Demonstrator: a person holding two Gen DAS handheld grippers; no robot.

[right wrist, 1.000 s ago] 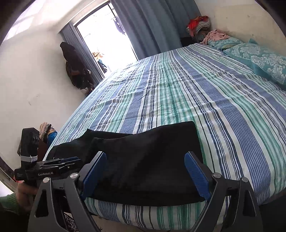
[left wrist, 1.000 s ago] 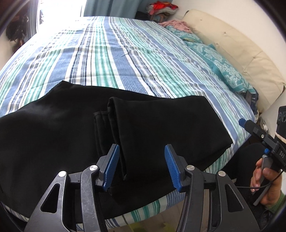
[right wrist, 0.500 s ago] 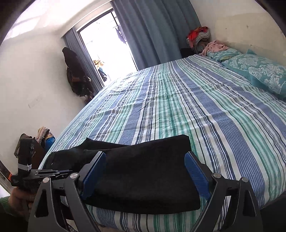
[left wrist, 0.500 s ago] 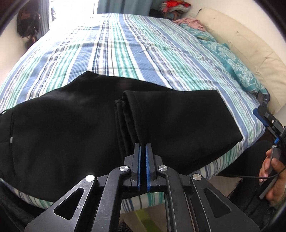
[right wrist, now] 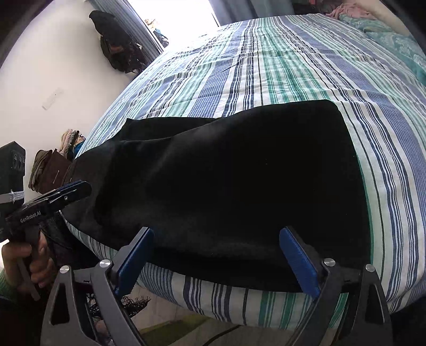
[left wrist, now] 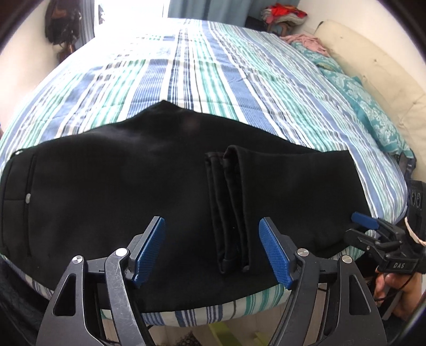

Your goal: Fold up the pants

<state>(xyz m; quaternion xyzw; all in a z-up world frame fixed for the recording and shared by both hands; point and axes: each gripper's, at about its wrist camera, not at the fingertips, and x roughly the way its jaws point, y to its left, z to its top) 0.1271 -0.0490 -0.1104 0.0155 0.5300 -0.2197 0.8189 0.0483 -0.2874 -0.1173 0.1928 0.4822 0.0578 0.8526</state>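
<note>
Black pants lie flat along the near edge of the striped bed, with the leg ends folded back over the middle, their hems lying on top. My left gripper is open and empty, just above the near edge of the pants by the hems. My right gripper is open and empty at the bed's edge over the folded end of the pants. Each gripper shows in the other's view, the right and the left.
Teal patterned pillows and a cream headboard lie at the right. Piled clothes sit at the far corner. A dark bag hangs on the wall. More clothes are heaped left of the bed.
My left gripper shut half a second ago near the hems and has opened again, drawn back a little. My right gripper has tilted down closer over the folded end.
</note>
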